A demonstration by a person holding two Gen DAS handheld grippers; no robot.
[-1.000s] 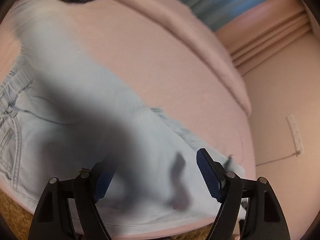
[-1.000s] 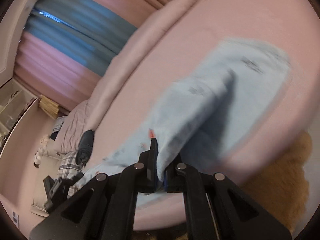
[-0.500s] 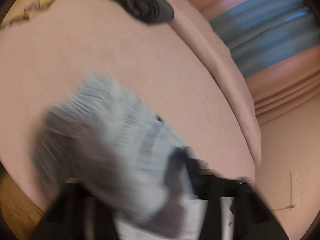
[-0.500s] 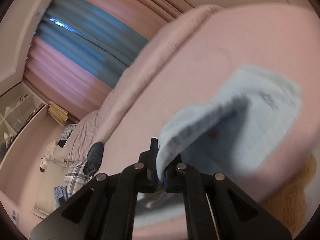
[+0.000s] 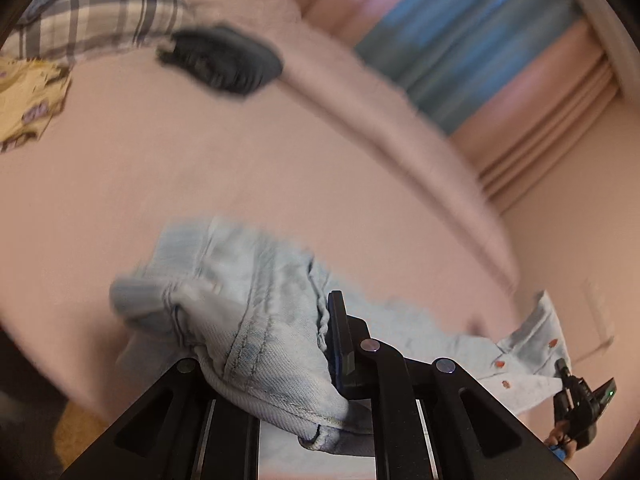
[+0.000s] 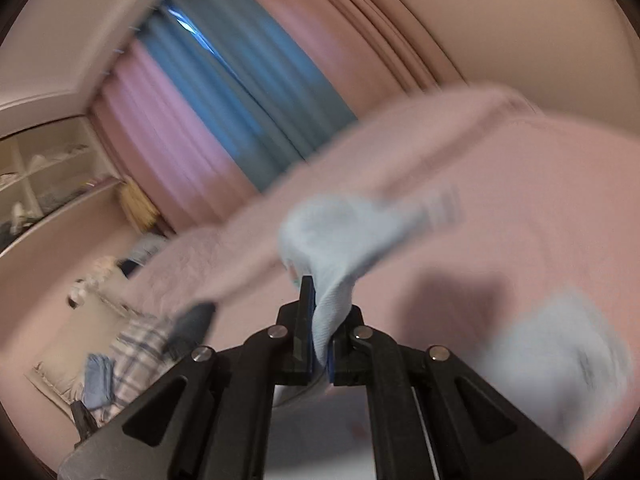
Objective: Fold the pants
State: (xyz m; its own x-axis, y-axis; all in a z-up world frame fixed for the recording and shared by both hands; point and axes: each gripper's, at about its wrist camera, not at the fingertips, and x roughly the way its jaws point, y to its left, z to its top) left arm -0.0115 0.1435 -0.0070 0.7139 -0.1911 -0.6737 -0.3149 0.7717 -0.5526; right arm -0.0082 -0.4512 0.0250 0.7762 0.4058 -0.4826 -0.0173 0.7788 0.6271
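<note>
Pink bed (image 5: 248, 168) carries the job: pale denim pants (image 5: 256, 308) hang bunched and lifted, pinched at a seamed edge in the closed left tool (image 5: 280, 344) and by a thin fold in the closed right tool (image 6: 320, 344). Folding looks barely underway; flattening and creasing remain.

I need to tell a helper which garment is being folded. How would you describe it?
On the pink bed, nearest the edge, lie pale blue denim pants, pinched by both grippers. Unlike the dark garment and plaid cloth farther back, they show stitched seams.
</note>
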